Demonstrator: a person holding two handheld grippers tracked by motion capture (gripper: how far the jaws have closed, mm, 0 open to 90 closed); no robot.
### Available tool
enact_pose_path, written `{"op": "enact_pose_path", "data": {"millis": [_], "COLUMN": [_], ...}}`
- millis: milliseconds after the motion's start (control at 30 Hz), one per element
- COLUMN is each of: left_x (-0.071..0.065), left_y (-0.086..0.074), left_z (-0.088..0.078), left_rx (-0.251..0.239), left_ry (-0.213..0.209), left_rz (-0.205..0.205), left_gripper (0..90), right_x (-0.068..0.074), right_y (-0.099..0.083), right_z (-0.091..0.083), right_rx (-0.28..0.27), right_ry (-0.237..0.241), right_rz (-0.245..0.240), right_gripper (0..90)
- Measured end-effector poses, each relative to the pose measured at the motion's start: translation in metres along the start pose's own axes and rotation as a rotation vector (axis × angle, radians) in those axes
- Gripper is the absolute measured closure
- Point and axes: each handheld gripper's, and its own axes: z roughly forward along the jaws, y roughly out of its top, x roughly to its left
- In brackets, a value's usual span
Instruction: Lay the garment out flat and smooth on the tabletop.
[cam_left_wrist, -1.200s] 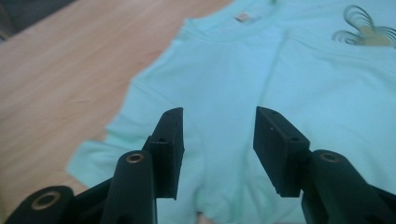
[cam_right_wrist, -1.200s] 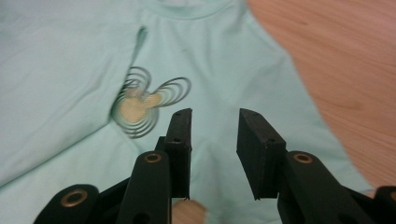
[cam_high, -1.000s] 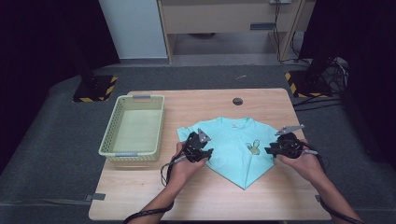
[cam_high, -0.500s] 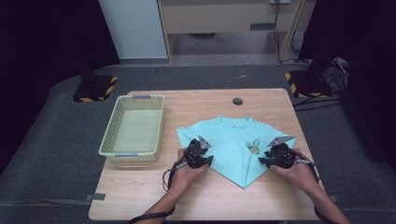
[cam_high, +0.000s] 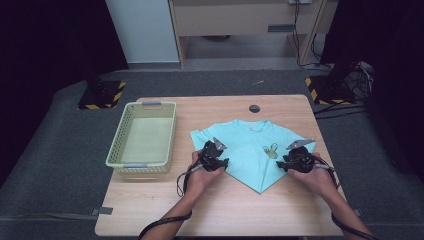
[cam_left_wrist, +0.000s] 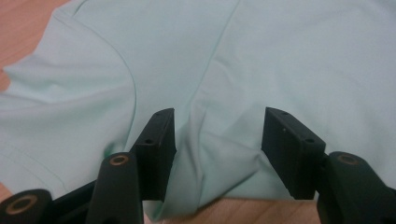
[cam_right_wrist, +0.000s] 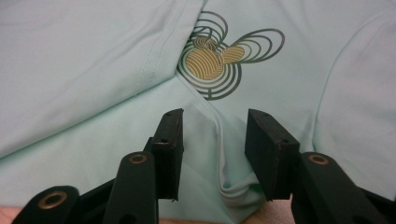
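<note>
Folding under way, we judge: mint T-shirt (cam_high: 250, 150) on table (cam_high: 220, 210), lower part drawn to point; left gripper (cam_left_wrist: 217, 135) just opening, right gripper (cam_right_wrist: 214, 140) parted, cloth between jaws unpinched; basket (cam_high: 142, 162) holds nothing, further folds outstanding

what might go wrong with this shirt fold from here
1. Both tongs, left and right, stand open over raised puckers in the shirt, so either might close on one layer alone and pull the fold apart.
2. The shirt's near corner lies close to the table front; a drag toward the person may slide it off.
</note>
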Motion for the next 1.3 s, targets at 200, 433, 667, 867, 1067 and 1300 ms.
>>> {"op": "enact_pose_path", "data": {"millis": [200,433,667,867,1067,1300], "left_x": [-0.004,-0.012,-0.017,-0.023,-0.024,-0.025], "left_y": [0.022,0.051,0.066,0.082,0.087,0.093], "left_z": [0.008,0.030,0.051,0.068,0.079,0.087], "left_rx": [-0.052,-0.095,-0.098,-0.090,-0.089,-0.096], "left_ry": [-0.026,-0.084,-0.117,-0.137,-0.138,-0.155], "left_rz": [-0.008,-0.013,-0.025,-0.016,-0.025,-0.041], "left_gripper": [44.1,44.9,47.5,47.6,45.5,42.4], "right_x": [0.009,0.010,0.009,0.009,0.010,0.010], "right_y": [0.001,0.004,0.002,0.000,-0.002,-0.004], "right_z": [0.003,0.006,0.006,0.005,0.005,0.004], "right_rx": [-0.012,-0.013,-0.023,-0.035,-0.046,-0.057], "right_ry": [0.027,0.021,0.022,0.021,0.023,0.025], "right_rz": [-0.024,-0.016,-0.015,-0.014,-0.009,-0.008], "right_gripper": [68.6,66.1,65.8,65.6,65.5,65.1]}}
